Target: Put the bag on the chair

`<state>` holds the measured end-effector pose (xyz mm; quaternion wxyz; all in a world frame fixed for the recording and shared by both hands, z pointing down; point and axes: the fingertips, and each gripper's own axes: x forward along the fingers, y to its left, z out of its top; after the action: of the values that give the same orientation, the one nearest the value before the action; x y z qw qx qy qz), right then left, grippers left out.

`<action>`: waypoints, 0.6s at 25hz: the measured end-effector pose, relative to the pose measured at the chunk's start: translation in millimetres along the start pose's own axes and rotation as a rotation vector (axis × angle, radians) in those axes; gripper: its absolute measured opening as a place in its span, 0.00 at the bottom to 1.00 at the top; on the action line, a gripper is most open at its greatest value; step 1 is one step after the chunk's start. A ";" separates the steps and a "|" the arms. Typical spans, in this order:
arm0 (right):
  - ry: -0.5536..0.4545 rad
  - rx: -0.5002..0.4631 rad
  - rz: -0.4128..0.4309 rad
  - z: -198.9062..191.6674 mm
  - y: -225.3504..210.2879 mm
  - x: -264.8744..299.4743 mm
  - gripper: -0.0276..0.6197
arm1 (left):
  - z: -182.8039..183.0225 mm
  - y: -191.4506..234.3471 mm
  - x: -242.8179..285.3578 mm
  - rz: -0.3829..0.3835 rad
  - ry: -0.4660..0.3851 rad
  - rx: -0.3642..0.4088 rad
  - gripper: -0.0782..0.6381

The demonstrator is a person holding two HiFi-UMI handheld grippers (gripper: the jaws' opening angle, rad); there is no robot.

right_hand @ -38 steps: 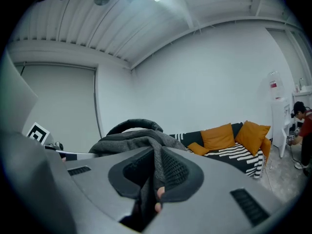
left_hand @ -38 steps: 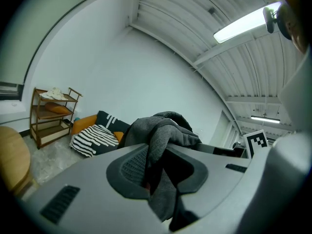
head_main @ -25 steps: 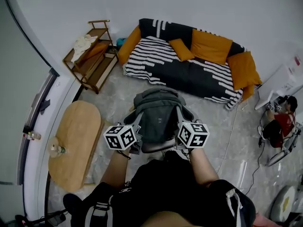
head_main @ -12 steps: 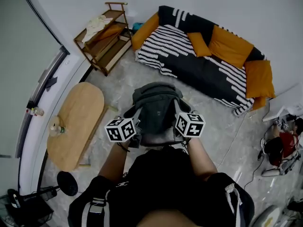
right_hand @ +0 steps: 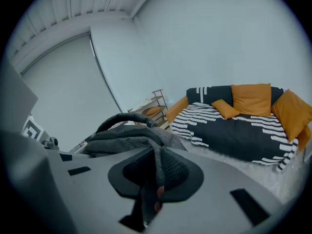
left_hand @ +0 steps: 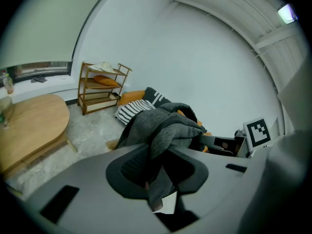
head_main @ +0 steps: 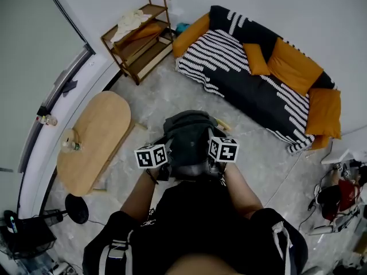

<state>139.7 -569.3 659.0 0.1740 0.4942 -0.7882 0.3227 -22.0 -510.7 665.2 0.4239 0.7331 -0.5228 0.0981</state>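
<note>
A dark grey backpack (head_main: 188, 137) hangs in front of me, carried between both grippers above the marble floor. My left gripper (head_main: 163, 168) is shut on a fold of the bag's fabric (left_hand: 163, 145) at its left side; the strip of cloth runs down between the jaws. My right gripper (head_main: 214, 165) is shut on the bag's mesh-lined fabric (right_hand: 161, 167) at its right side. The bag's top handle (right_hand: 121, 119) arches up in the right gripper view. The right gripper's marker cube (left_hand: 257, 132) shows past the bag in the left gripper view. I can make out no chair.
A black-and-white striped sofa (head_main: 252, 99) with orange cushions stands ahead to the right. A wooden shelf rack (head_main: 139, 39) stands at the back left. An oval wooden table (head_main: 94, 139) with a bottle (head_main: 70, 146) is on the left, beside a window sill. Cables and gear (head_main: 338, 196) lie at the right.
The whole view has swung: sofa and shelf have shifted right and up in the picture. The two marker cubes have drawn closer together, and both grippers still hold the bag.
</note>
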 end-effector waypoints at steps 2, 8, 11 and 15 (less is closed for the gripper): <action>0.072 -0.019 -0.016 -17.3 -12.3 23.7 0.13 | -12.0 13.2 17.5 0.025 0.047 -0.006 0.24; 0.115 -0.307 -0.008 -60.0 -17.2 83.3 0.14 | -31.8 68.8 57.5 0.183 0.117 0.051 0.24; 0.137 -0.325 -0.016 -51.5 -15.3 93.1 0.14 | -23.3 75.6 65.4 0.203 0.128 0.063 0.24; 0.126 -0.287 0.018 -45.9 -21.8 97.1 0.15 | -20.2 76.1 69.3 0.195 0.105 0.052 0.26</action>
<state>113.3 -609.4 757.5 0.2889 0.4359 -0.8182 0.2388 -50.6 -550.6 757.9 0.4201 0.6834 -0.5658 0.1906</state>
